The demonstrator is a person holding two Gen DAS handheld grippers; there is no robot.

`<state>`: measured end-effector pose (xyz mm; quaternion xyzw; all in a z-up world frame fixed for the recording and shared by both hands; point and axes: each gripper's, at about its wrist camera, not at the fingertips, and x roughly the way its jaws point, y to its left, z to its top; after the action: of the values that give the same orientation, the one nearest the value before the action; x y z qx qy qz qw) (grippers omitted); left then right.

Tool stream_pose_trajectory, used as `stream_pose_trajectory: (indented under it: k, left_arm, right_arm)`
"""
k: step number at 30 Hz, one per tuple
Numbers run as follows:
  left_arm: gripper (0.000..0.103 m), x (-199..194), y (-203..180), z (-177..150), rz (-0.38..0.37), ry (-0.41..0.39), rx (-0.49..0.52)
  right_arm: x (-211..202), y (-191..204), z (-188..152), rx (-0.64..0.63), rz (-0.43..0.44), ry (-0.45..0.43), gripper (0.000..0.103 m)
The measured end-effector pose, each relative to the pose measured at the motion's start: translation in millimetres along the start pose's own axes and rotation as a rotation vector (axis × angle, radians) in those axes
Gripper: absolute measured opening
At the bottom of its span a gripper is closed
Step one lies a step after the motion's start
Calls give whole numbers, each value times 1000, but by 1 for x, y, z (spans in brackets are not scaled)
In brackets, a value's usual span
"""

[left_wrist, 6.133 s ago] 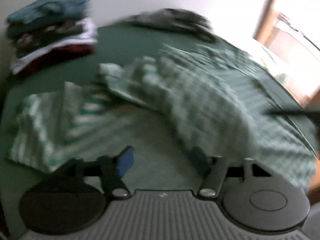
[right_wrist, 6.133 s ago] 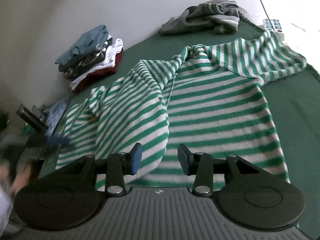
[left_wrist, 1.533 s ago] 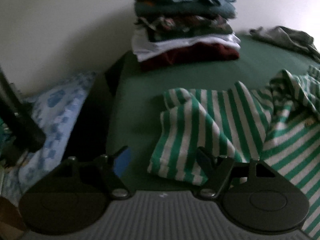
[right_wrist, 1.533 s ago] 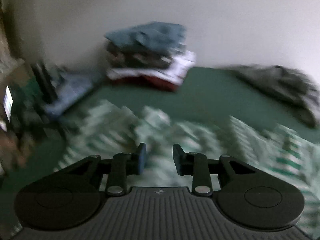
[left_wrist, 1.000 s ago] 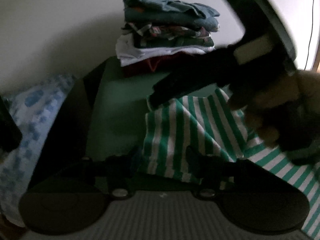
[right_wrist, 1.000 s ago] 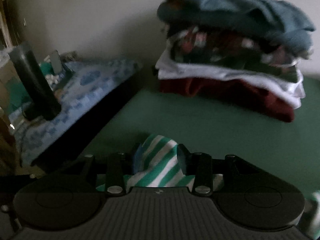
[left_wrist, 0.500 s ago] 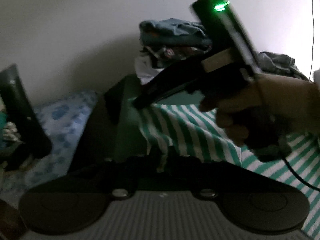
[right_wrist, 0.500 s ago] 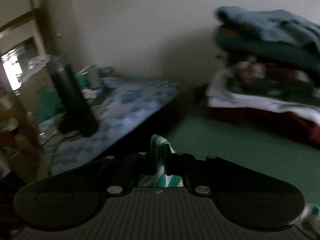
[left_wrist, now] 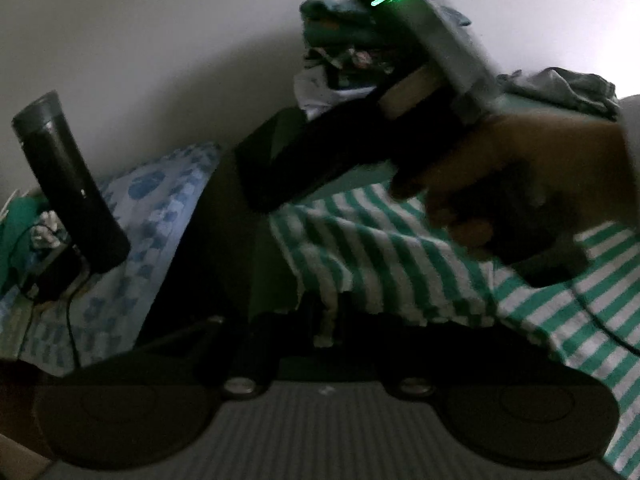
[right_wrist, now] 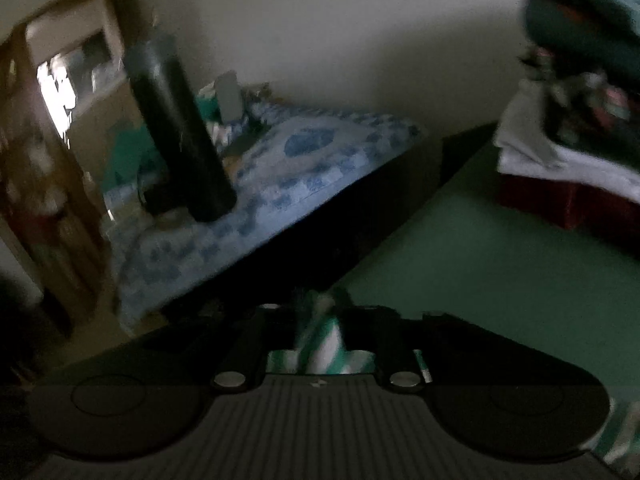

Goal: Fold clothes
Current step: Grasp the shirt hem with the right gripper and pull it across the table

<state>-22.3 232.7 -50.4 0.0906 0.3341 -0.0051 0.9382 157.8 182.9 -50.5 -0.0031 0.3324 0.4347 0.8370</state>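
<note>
Green bed surface (right_wrist: 480, 264): the striped garment lies on it, at its near left corner area. A blue-patterned cover (right_wrist: 280, 168) lies beyond that corner, lower down.

Green-and-white striped shirt (left_wrist: 384, 256): spread over the bed surface, its near edge lifted at two points. One bunched fold of the edge runs down into the left gripper (left_wrist: 326, 320); a second fold stands up inside the right gripper (right_wrist: 322, 320).

Stack of folded clothes (right_wrist: 576, 120): rests on the bed surface against the wall, well beyond the shirt, blue garment on top, dark red at the bottom. A loose grey garment (left_wrist: 560, 88) lies further along the same surface.

Right hand (left_wrist: 512, 184): seen from the left wrist view, wrapped round the handle of its gripper directly above the shirt.

Dark cylindrical flask (left_wrist: 68, 184): stands on the blue-patterned cover, clear of the bed surface.

Left gripper: jaws narrow and parting slightly, striped cloth between the fingers; in this dim view contact appears to hold.

Right gripper: jaws opening, striped fold between them, visibly looser; whether the pads press the cloth cannot be determined.
</note>
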Motion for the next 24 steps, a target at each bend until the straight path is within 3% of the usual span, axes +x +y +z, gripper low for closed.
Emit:
stream_pose_trajectory:
  k: [3, 6, 9, 11, 14, 18, 22, 24]
  left_arm:
    - [18, 1, 2, 0, -5, 2, 5]
    - [21, -2, 8, -1, -8, -1, -10]
    - [23, -1, 18, 0, -13, 2, -35]
    - [21, -1, 21, 1, 15, 5, -33]
    - [21, -1, 28, 3, 37, 16, -34]
    - [21, -16, 40, 17, 36, -13, -84]
    - [21, -21, 25, 28, -78, -36, -103]
    - [25, -14, 9, 29, -118, -25, -82]
  right_arm:
    - [-49, -18, 5, 123, -1, -141, 30]
    - [-111, -39, -9, 211, -93, -225, 31]
    - [-163, -54, -38, 237, -246, -222, 30]
    - [-183, -57, -55, 232, -342, -202, 24]
    - [-208, -63, -77, 263, -422, -218, 22]
    - [-187, -72, -87, 339, -439, -142, 18]
    - [-154, -89, -87, 439, -400, -97, 16]
    - [-141, -95, -86, 474, -393, -103, 15]
